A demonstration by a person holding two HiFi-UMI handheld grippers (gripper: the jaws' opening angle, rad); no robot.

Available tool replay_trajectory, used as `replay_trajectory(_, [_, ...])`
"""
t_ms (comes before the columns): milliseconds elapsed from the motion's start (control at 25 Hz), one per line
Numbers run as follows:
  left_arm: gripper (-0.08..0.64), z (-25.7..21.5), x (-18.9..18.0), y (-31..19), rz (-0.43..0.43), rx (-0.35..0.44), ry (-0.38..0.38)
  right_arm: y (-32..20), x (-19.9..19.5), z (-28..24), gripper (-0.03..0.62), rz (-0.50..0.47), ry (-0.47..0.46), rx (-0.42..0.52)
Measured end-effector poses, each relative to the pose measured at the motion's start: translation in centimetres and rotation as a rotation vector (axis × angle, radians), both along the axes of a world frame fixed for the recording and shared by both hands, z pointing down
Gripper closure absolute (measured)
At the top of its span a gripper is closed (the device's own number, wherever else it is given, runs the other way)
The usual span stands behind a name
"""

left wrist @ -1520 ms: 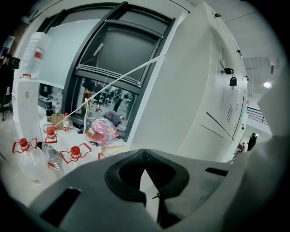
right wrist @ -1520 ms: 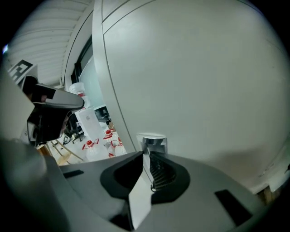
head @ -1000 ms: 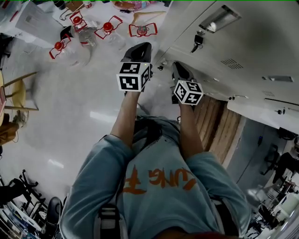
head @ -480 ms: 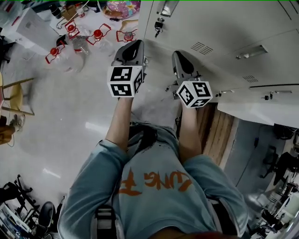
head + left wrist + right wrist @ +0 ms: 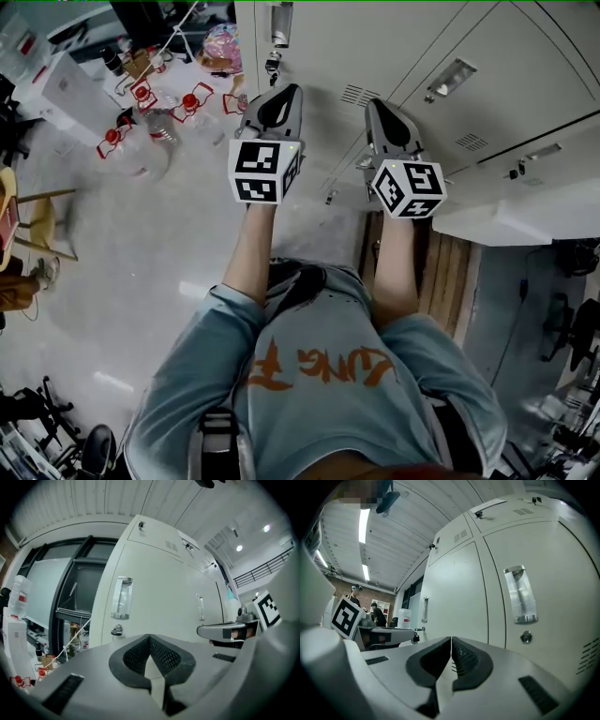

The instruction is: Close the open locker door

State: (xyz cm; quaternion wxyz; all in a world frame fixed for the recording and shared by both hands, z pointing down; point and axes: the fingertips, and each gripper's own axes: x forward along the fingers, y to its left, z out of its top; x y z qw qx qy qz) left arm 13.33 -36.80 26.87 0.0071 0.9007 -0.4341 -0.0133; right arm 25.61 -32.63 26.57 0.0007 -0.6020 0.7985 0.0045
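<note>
Two claws, both pressed together, nothing pinched: left gripper [image 5: 150,637], right gripper [image 5: 451,639]. Outward, the pale grey metal locker door [image 5: 511,220] juts open at the head view's middle right, beside the right gripper, which looks the nearer hand.

Head view: mounted above the person, facing steeply down over the left gripper [image 5: 281,90] and right gripper [image 5: 375,103]; floor [image 5: 122,244] left, locker bank [image 5: 394,56] far and right. Left gripper view and right gripper view: each low behind its own jaws, facing locker doors at close range. Locker fronts common to all three.
</note>
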Motion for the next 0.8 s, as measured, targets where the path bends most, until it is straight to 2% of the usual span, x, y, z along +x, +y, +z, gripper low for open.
replay_trajectory(280, [0.541, -0.4, 3.1, 2.3, 0.043, 0.023, -0.015, 1.6, 2.5, -0.1, 0.558, 0.032, -0.009, 0.017])
replay_trajectory(600, [0.541, -0.8, 3.1, 3.1, 0.037, 0.034, -0.024, 1.8, 2.9, -1.1, 0.558, 0.034, -0.010, 0.047])
replay_trajectory(800, [0.541, -0.5, 2.8, 2.8, 0.003, 0.023, -0.016, 1.7, 3.0, -1.8, 0.558, 0.024, 0.009, 0.074])
